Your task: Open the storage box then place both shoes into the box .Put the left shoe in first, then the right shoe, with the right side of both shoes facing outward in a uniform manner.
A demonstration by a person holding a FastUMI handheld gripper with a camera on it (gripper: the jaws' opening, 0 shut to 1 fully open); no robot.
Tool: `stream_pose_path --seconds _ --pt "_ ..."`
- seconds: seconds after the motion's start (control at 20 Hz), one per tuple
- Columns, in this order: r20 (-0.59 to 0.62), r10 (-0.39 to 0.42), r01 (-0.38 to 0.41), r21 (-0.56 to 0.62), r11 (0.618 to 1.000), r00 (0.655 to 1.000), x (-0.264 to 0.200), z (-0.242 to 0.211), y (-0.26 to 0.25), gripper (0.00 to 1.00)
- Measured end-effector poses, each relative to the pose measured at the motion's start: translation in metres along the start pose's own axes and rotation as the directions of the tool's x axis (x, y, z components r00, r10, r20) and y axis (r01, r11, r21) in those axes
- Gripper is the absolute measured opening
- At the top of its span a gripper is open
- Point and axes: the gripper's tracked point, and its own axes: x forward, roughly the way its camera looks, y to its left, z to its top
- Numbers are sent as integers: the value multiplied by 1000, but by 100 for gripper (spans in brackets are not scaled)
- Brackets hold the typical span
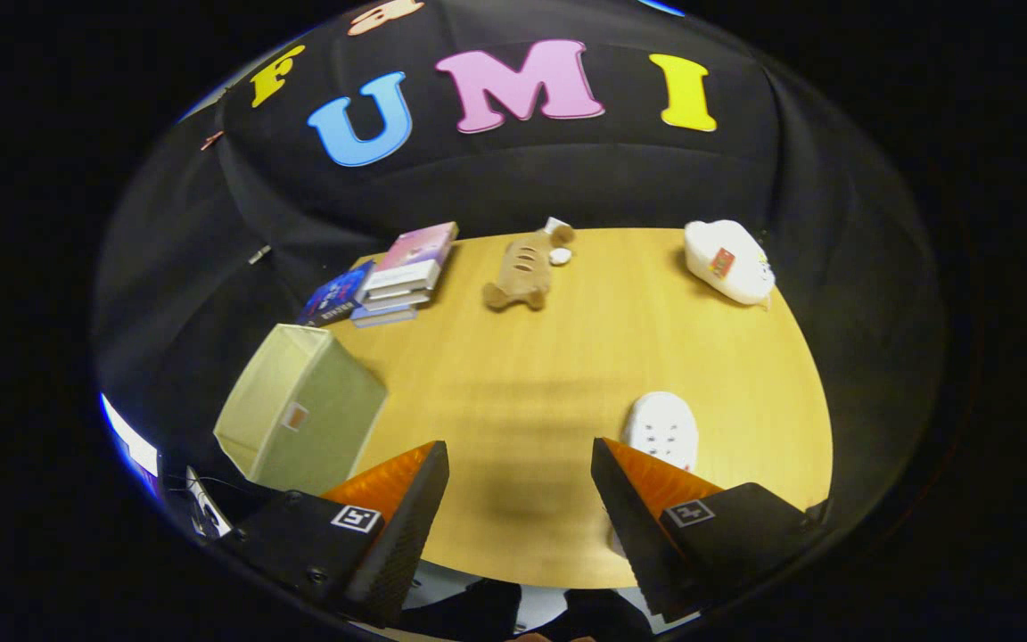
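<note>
My gripper [520,464] hangs open above the near part of a wooden table [567,357], with nothing between its fingers. A pale green fabric storage box [299,410] stands at the table's left edge, just beyond my left finger; its open top shows. One white perforated shoe [661,430] lies just ahead of my right finger, partly hidden behind it. A second white shoe [729,260] lies at the far right corner of the table, with a small red tag on it.
A stack of books [402,272] sits at the far left of the table, with a dark blue book [335,296] beside it. A brown plush toy [522,267] lies at the far middle. Black cloth walls surround the table.
</note>
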Motion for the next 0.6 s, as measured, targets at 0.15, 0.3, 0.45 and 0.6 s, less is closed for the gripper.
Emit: stream_pose_path --seconds 0.15,0.3,0.45,0.6 --pt "-54 -71 71 -9 997 996 5 -33 -68 99" --pt "-145 -100 99 -9 995 984 21 -71 -113 99" --pt "-210 -108 103 -37 994 972 36 -97 -138 99" --pt "-241 -97 86 -56 995 966 53 -107 -149 99"
